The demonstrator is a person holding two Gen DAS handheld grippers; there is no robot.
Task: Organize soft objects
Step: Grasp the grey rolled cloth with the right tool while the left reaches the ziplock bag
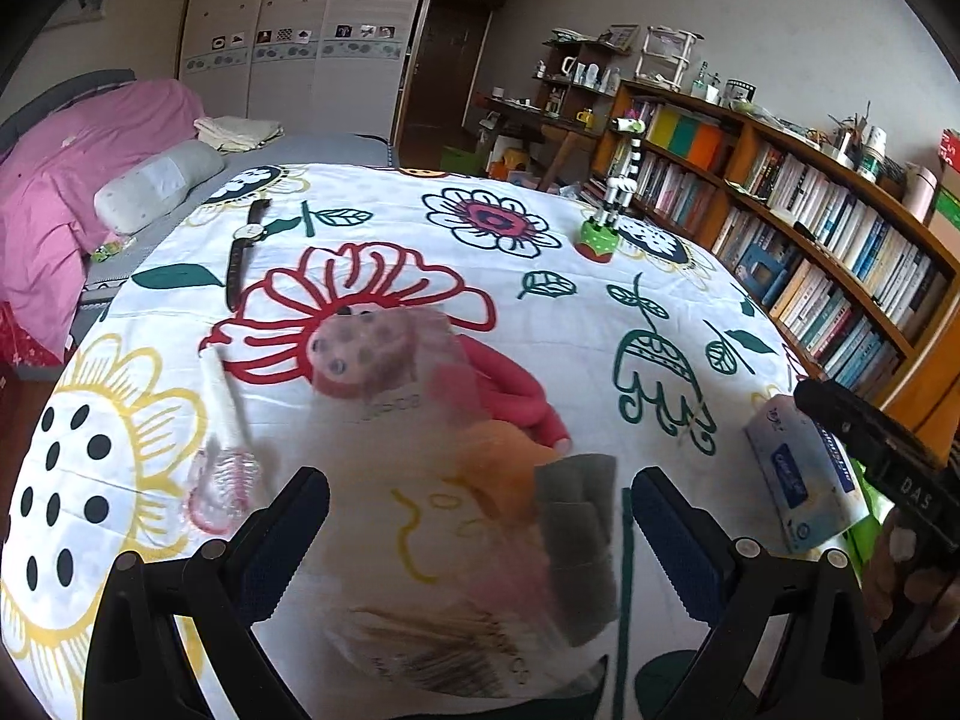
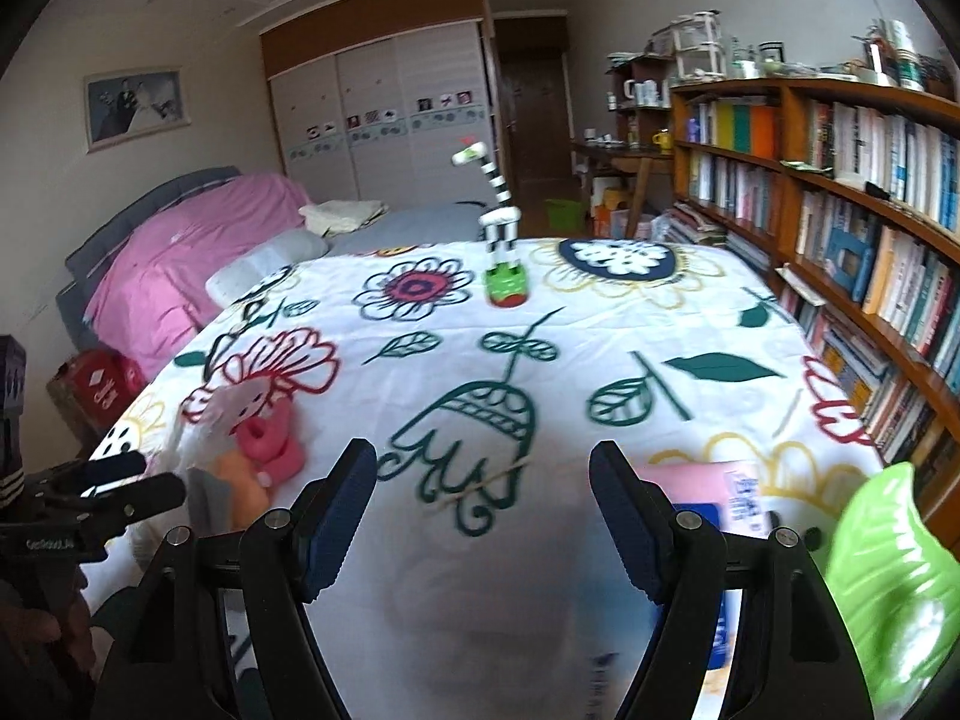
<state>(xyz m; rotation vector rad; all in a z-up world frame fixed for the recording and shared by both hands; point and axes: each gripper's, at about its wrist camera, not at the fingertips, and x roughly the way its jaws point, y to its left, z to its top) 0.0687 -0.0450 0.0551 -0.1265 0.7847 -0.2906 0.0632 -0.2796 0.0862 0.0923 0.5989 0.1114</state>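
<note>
Clear plastic bag [image 1: 456, 516] holding red plush monkey [image 1: 360, 354], orange toy [image 1: 504, 456], grey cloth [image 1: 579, 534], both grippers' fingers [image 1: 672, 534] apart, empty

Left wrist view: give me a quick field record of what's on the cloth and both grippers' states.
surface: floral cloth
bag: clear bag holding a red plush, blurred, between the left gripper fingers
left gripper: open, pads not touching the bag
right gripper: open, nothing between its fingers
tissue pack: right edge, flat
brush: left of the bag
watch: far left, flat
zebra toy: upright, far side
</note>
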